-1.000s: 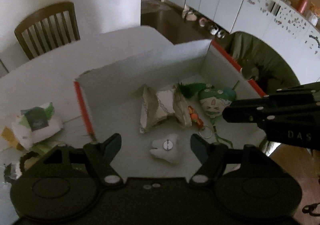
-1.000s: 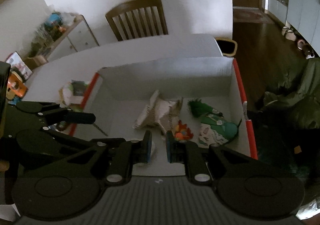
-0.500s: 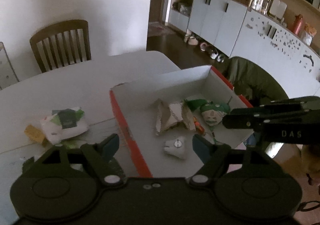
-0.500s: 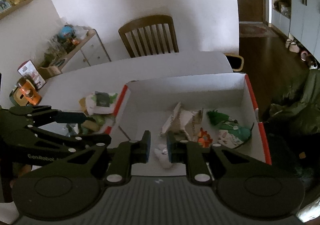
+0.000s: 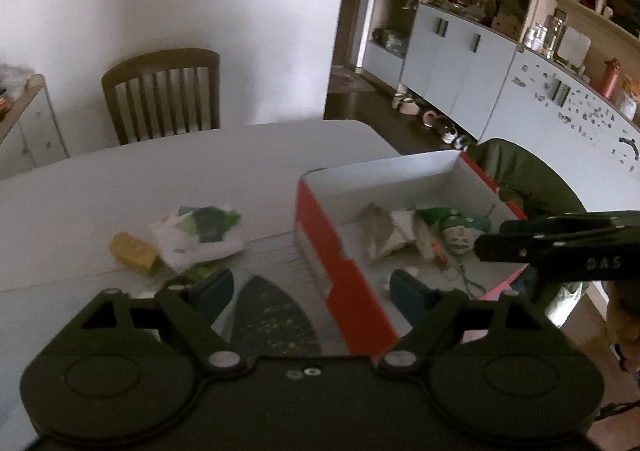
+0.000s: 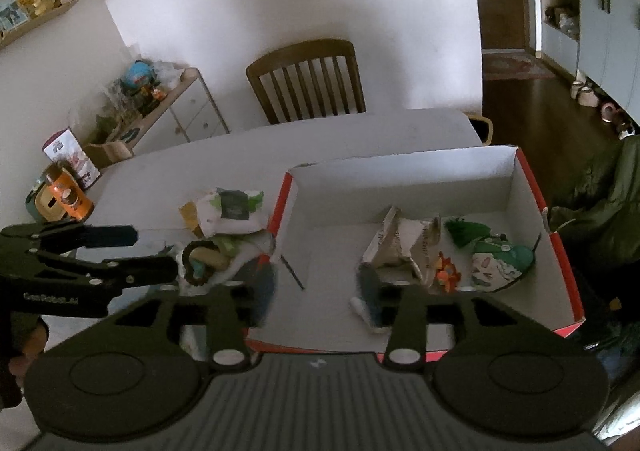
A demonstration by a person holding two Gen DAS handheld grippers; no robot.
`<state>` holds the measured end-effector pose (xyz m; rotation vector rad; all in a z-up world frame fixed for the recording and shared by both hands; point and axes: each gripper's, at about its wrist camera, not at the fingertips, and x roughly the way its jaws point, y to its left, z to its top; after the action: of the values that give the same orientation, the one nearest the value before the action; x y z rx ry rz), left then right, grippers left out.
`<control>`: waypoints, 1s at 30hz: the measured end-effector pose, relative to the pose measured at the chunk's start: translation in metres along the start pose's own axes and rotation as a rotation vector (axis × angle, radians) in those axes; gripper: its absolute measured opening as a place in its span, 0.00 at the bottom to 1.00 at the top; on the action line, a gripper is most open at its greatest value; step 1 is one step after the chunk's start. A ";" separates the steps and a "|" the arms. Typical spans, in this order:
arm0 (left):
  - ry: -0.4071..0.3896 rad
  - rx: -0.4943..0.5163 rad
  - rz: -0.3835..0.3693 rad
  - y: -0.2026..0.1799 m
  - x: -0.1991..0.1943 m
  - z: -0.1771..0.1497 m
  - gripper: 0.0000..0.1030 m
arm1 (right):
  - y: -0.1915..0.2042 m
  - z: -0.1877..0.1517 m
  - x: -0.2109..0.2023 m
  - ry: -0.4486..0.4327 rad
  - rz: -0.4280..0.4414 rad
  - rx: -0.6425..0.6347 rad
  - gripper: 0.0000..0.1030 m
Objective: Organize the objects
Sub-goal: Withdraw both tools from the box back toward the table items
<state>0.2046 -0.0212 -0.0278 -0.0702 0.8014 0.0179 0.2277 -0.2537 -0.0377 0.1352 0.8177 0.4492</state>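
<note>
Both tongs have drawn back and up from the box since the earlier frames, so more of the room and the white surface (image 5: 224, 167) now shows. Half a second ago the right tongs (image 6: 316, 291) stood nearly closed over the small white plush; now their jaws are spread wide and hold nothing. That plush (image 6: 362, 309) lies on the box floor touching the right-hand finger, mostly hidden behind it. The left tongs (image 5: 312, 291) are wide open as before, empty, and have shifted toward 9 o'clock: they now straddle the red near-left wall of the box (image 5: 340, 279) rather than hanging over its inside.

Inside the white-lined box, the folded paper pouch (image 6: 404, 247) sits near the middle, the orange trinket (image 6: 448, 271) just beside it at 4 o'clock, and the green-and-white plush (image 6: 496, 259) toward 3 o'clock by the right wall. Outside the box, at 9 o'clock from it, a white packet with a dark label (image 6: 232, 211), a yellow-brown packet (image 5: 134, 253) and a ring-shaped toy (image 6: 204, 263) lie in a loose cluster on the surface. A wooden chair (image 6: 308, 81) stands at 12 o'clock.
</note>
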 end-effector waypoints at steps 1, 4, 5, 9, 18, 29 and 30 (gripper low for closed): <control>0.000 -0.006 0.004 0.005 -0.002 -0.002 0.83 | 0.004 -0.001 0.000 -0.009 0.000 -0.001 0.56; -0.001 -0.020 0.015 0.021 -0.006 -0.008 0.85 | 0.014 -0.001 0.002 -0.006 0.002 -0.001 0.56; -0.002 -0.024 0.018 0.026 -0.008 -0.010 0.86 | 0.018 -0.001 0.003 -0.004 0.003 -0.002 0.57; -0.014 -0.036 0.035 0.047 -0.014 -0.018 0.94 | 0.033 -0.001 0.009 -0.001 0.006 -0.003 0.62; -0.025 -0.086 0.062 0.095 -0.018 -0.031 0.99 | 0.068 0.000 0.027 0.011 0.012 -0.018 0.71; 0.004 -0.114 0.126 0.158 0.001 -0.053 0.99 | 0.111 0.005 0.067 0.051 0.007 -0.028 0.73; 0.008 -0.109 0.134 0.164 0.005 -0.055 0.99 | 0.115 0.005 0.071 0.056 0.007 -0.032 0.73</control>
<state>0.1615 0.1387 -0.0784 -0.1193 0.8122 0.1885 0.2351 -0.1190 -0.0492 0.0965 0.8648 0.4737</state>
